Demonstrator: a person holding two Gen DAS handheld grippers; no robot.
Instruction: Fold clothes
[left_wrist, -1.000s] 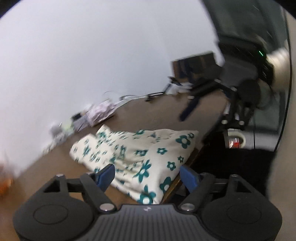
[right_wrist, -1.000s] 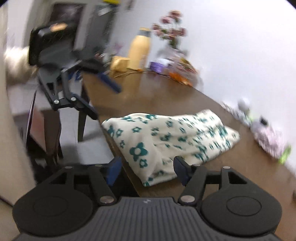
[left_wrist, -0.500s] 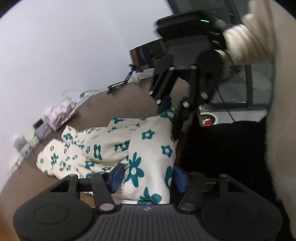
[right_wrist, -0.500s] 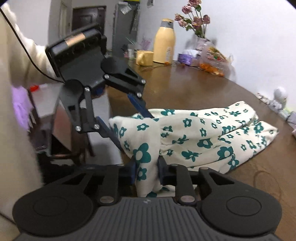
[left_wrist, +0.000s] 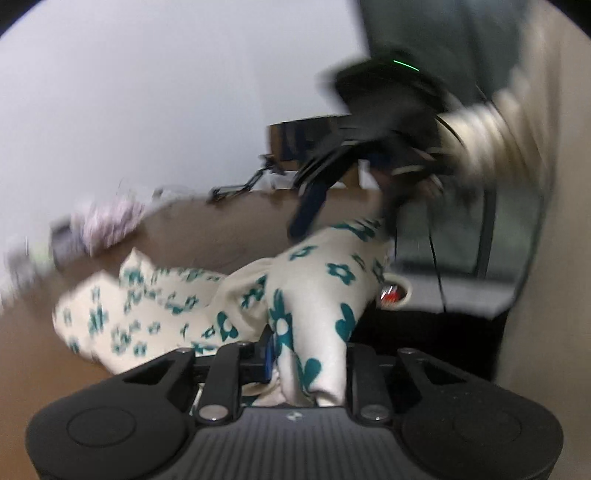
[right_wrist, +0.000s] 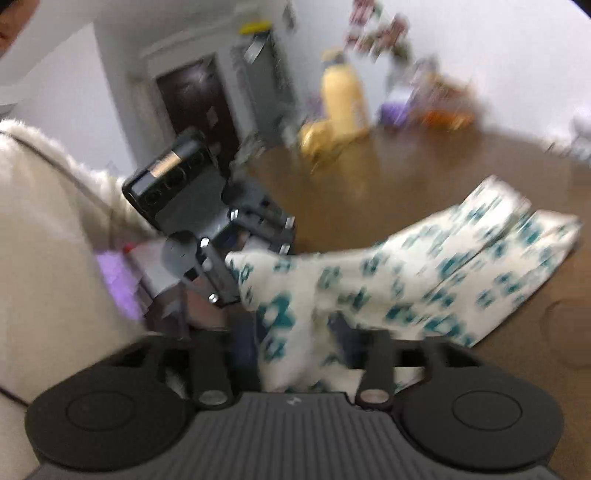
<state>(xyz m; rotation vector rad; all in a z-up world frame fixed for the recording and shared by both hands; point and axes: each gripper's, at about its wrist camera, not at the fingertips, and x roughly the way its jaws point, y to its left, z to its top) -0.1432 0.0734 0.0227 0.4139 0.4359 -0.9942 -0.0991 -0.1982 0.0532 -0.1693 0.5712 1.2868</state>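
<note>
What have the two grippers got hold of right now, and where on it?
Both hold the floral garment at its near edge by the table's edge: the left gripper and right gripper each pinch a bunched corner, lifting it.

The black two-finger left gripper (left_wrist: 306, 363) is clamped on a fold of cream, teal-flowered cloth (left_wrist: 317, 295). The black right gripper (right_wrist: 295, 354) is likewise closed on cloth, and cream fleecy sleeves (left_wrist: 491, 136) are seen behind both tools.
</note>
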